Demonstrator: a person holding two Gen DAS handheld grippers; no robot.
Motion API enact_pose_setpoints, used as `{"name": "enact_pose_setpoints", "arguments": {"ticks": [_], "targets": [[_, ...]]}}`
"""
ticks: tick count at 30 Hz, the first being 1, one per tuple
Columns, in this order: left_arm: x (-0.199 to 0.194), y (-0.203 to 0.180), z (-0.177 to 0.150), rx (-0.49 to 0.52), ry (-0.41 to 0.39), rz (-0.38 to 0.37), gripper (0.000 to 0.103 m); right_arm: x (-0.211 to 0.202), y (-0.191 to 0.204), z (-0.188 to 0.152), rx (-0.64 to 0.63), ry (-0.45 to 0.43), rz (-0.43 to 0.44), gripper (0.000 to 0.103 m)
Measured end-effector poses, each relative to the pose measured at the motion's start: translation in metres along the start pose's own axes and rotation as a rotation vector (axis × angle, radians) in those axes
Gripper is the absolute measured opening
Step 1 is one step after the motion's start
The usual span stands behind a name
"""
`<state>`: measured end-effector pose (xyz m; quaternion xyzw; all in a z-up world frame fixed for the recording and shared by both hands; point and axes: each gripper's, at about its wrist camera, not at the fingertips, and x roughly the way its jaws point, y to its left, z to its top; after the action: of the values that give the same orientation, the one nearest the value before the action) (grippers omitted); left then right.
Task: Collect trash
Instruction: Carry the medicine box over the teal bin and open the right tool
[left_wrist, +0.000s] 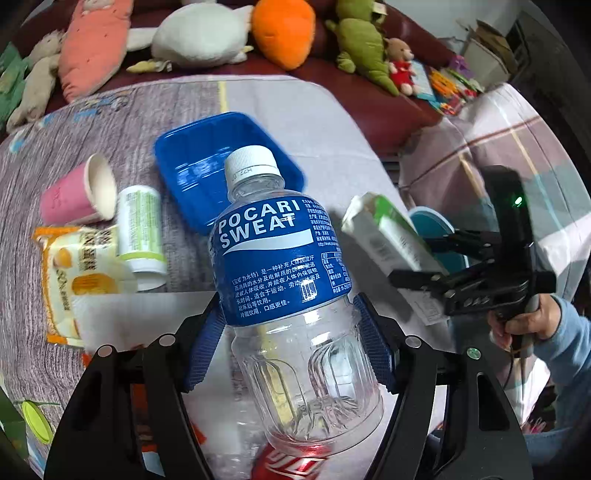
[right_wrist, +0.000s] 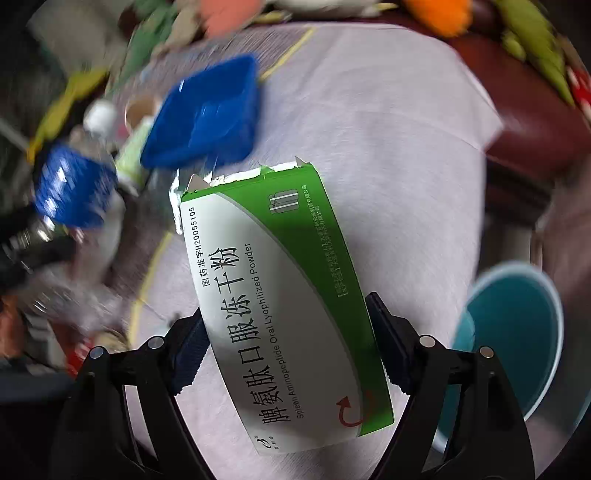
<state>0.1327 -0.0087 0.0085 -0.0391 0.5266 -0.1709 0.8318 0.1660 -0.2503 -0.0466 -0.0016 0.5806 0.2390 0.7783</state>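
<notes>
The left gripper pinched a clear plastic bottle with a blue label above the littered table; the right gripper clamped a green-and-white cardboard medicine box beside a teal round bin.

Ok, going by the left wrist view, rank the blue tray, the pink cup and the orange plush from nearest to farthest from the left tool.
1. Blue tray, just beyond the held Pocari Sweat bottle.
2. Pink cup, lying tipped, off to the left.
3. Orange plush, far back on the red sofa.
</notes>
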Motion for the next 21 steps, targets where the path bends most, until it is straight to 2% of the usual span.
{"name": "enact_pose_setpoints", "arguments": {"ticks": [3, 8, 12, 15, 21], "targets": [[0.002, -0.023, 0.005, 0.055, 0.005, -0.017, 0.070, -0.026, -0.020, -0.009, 0.088, -0.056, 0.001, 0.076], [0.016, -0.069, 0.019, 0.154, 0.034, -0.057, 0.070, -0.083, -0.084, -0.042, 0.291, -0.168, -0.023, 0.076], [0.030, -0.114, 0.028, 0.230, 0.044, -0.089, 0.070, -0.112, -0.124, -0.071, 0.439, -0.250, -0.077, 0.076], [0.044, -0.141, 0.033, 0.260, 0.056, -0.104, 0.070, -0.112, -0.148, -0.090, 0.534, -0.268, -0.109, 0.076], [0.075, -0.175, 0.036, 0.280, 0.101, -0.110, 0.070, -0.092, -0.189, -0.097, 0.619, -0.250, -0.123, 0.077]]}}
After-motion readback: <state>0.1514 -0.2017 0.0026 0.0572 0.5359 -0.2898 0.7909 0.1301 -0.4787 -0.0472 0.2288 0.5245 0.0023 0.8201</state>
